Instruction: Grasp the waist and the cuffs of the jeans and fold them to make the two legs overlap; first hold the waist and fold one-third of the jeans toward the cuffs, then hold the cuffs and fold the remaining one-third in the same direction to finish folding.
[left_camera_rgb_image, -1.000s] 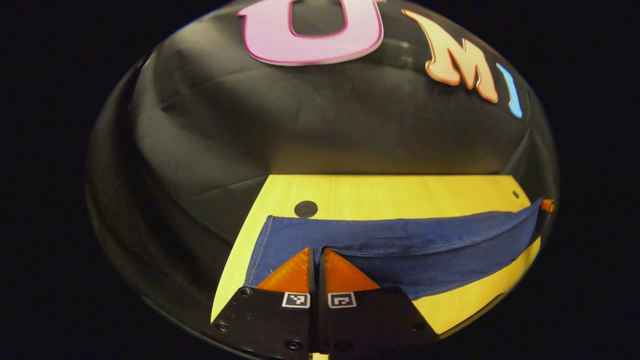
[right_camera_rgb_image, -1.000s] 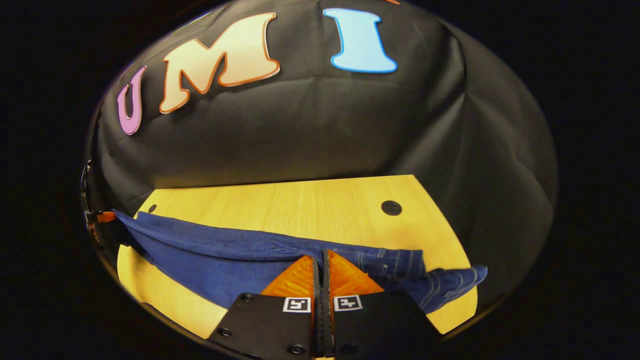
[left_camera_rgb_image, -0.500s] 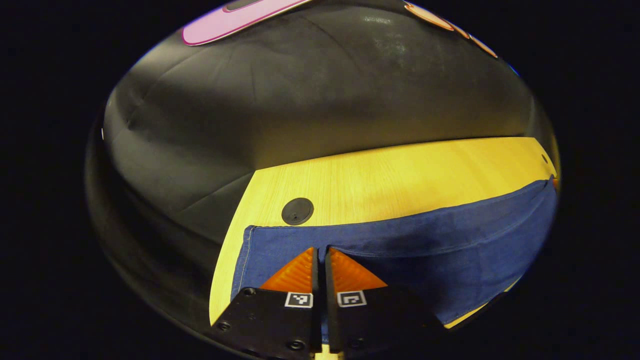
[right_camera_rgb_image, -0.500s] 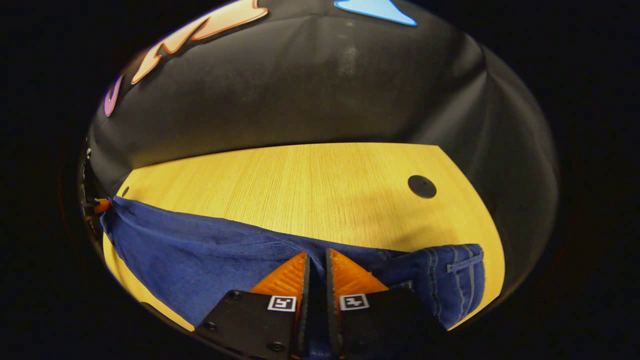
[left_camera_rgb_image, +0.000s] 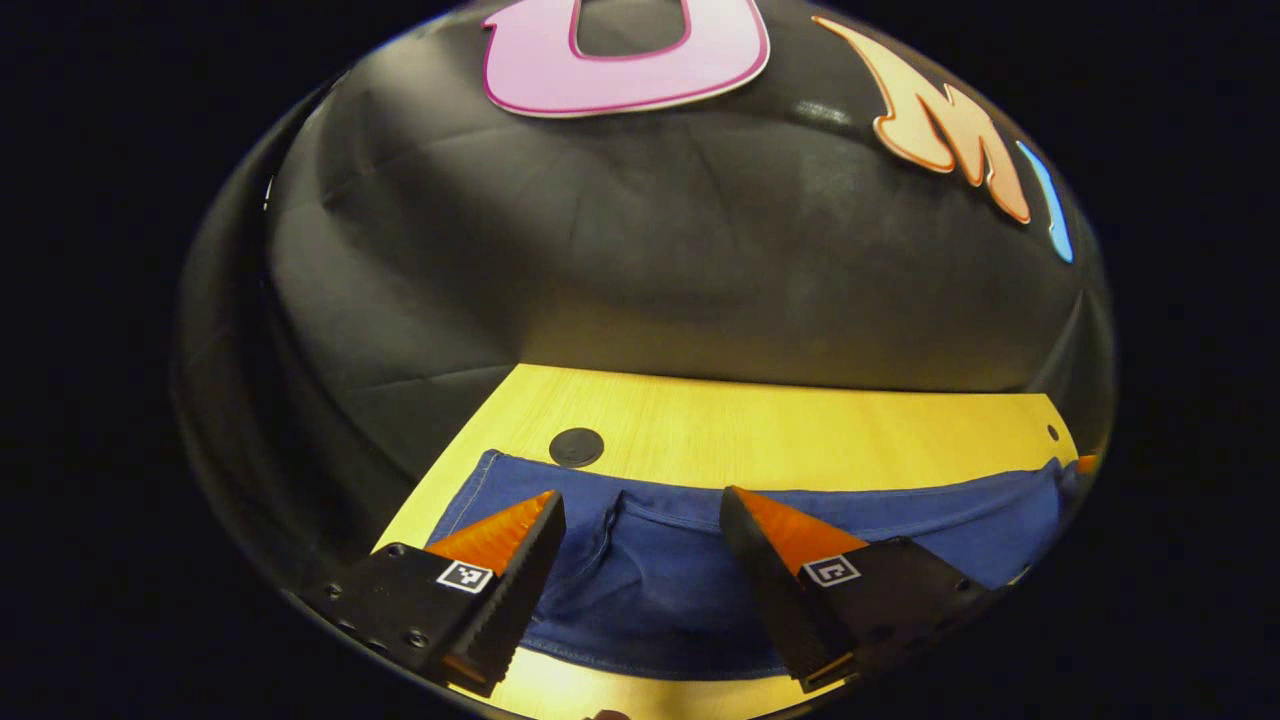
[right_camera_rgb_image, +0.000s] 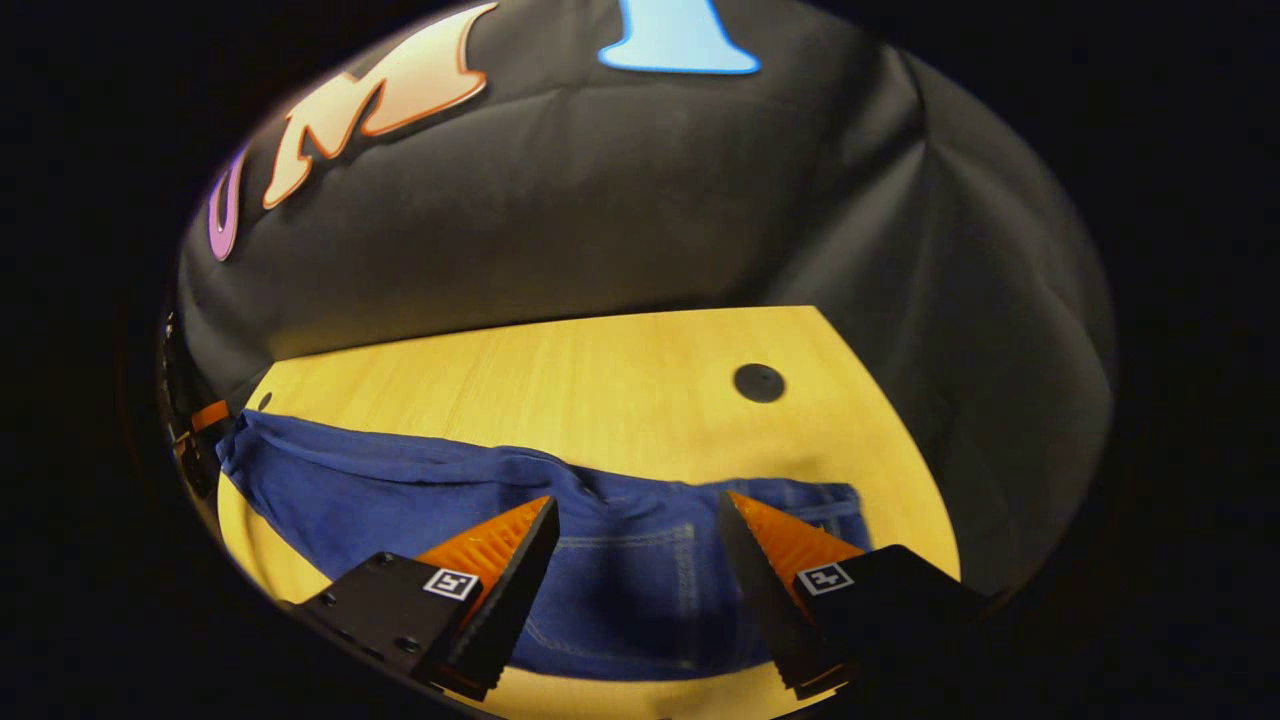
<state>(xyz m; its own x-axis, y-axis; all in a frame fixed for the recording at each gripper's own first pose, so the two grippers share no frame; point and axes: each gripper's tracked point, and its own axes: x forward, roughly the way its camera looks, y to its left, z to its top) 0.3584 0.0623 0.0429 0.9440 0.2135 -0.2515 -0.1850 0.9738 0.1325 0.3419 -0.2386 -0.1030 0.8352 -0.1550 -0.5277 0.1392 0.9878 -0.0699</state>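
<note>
Blue jeans (left_camera_rgb_image: 650, 570) lie flat across the wooden table (left_camera_rgb_image: 760, 430), legs overlapped lengthwise. In the left gripper view my left gripper (left_camera_rgb_image: 640, 505) stands open just above the cuff end, its fingers apart with cloth between and below them, not gripped. In the right gripper view the jeans (right_camera_rgb_image: 620, 580) show stitching and a pocket at the waist end, and my right gripper (right_camera_rgb_image: 635, 510) is open over it. The other gripper (right_camera_rgb_image: 205, 420) shows small at the far left edge, at the cuff end.
A black round cap (left_camera_rgb_image: 576, 447) sits in the table near the cuffs, and another cap (right_camera_rgb_image: 759, 383) lies beyond the waist. The black cloth wall rises close behind the table. Bare wood stretches behind the jeans.
Both grippers were shut on the jeans' edge and have opened, letting the cloth drop flat on the table. Both have also drawn back a little.
</note>
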